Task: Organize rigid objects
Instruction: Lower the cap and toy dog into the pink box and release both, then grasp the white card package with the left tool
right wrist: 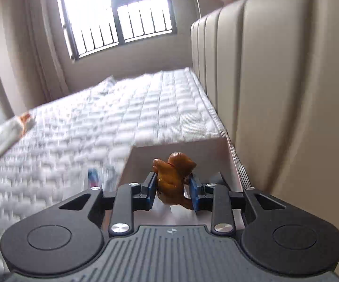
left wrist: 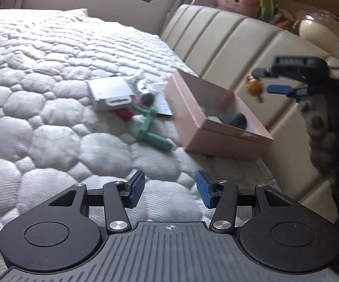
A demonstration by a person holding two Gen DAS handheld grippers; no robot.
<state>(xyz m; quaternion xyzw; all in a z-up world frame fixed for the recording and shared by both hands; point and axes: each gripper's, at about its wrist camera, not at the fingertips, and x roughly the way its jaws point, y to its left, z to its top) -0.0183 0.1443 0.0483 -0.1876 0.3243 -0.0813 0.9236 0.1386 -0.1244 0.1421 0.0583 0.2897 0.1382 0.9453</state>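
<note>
Starting on the left, the left gripper hangs over the white bed. Its jaws are about half open. Nothing is between the blue pads, and they touch nothing.

Farther out on the bed lies a small heap of things. There is a white flat box, then a red thing that is too blurry to name, then a green plastic toy. They lie close together, and the green toy lies just left of the pink box.

The pink box sits on the bed with no lid on, right beside the tan padded headboard. A dark thing and a white thing lie inside it.

On the right, the right gripper is up in the air over the far end of the pink box. A little brown toy animal is at its tips. In the right wrist view, the brown toy animal stands between the two blue pads, with the box right under it. The jaws are part way open, and each pad is right at the toy's side. I cannot tell if the pads press on it or if it is loose.
</note>
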